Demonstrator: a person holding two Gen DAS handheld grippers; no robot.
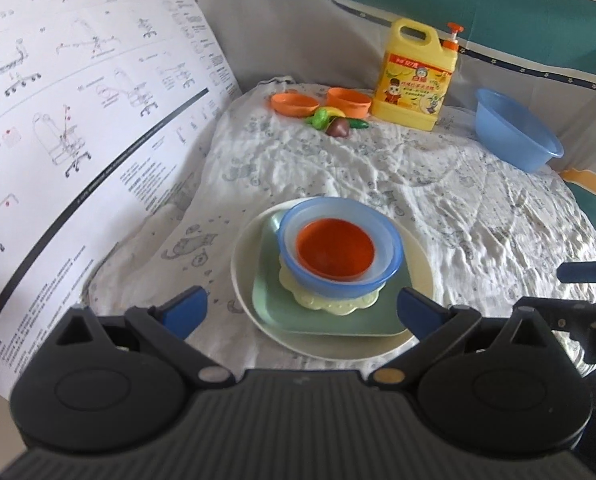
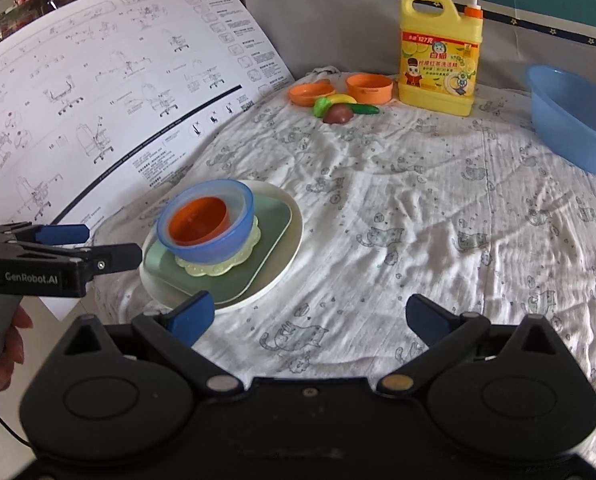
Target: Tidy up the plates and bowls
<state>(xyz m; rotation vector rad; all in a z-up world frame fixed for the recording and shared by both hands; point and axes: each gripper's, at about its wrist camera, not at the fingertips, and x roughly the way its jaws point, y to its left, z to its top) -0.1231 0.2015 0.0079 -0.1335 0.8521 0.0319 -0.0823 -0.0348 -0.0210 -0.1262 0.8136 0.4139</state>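
A stack sits on the cloth: a round cream plate [image 1: 420, 264] [image 2: 285, 236], a square green plate [image 1: 281, 304] [image 2: 269, 224], a pale yellow scalloped dish [image 1: 338, 304] [image 2: 213, 268], a blue bowl [image 1: 338, 284] [image 2: 217, 248] and an orange bowl [image 1: 334, 248] [image 2: 197, 220] inside it. My left gripper [image 1: 302, 308] is open, just in front of the stack; it also shows from the side in the right wrist view [image 2: 109, 248]. My right gripper [image 2: 310, 314] is open and empty over bare cloth, right of the stack.
At the back stand an orange plate [image 1: 293, 103] [image 2: 312, 94], an orange bowl [image 1: 350, 101] [image 2: 369, 87], toy vegetables [image 1: 336, 122] [image 2: 340, 109] and a yellow detergent jug [image 1: 416, 76] [image 2: 438, 52]. A blue basin [image 1: 518, 136] [image 2: 574, 120] sits far right. A large instruction sheet [image 1: 77, 100] [image 2: 97, 92] rises on the left.
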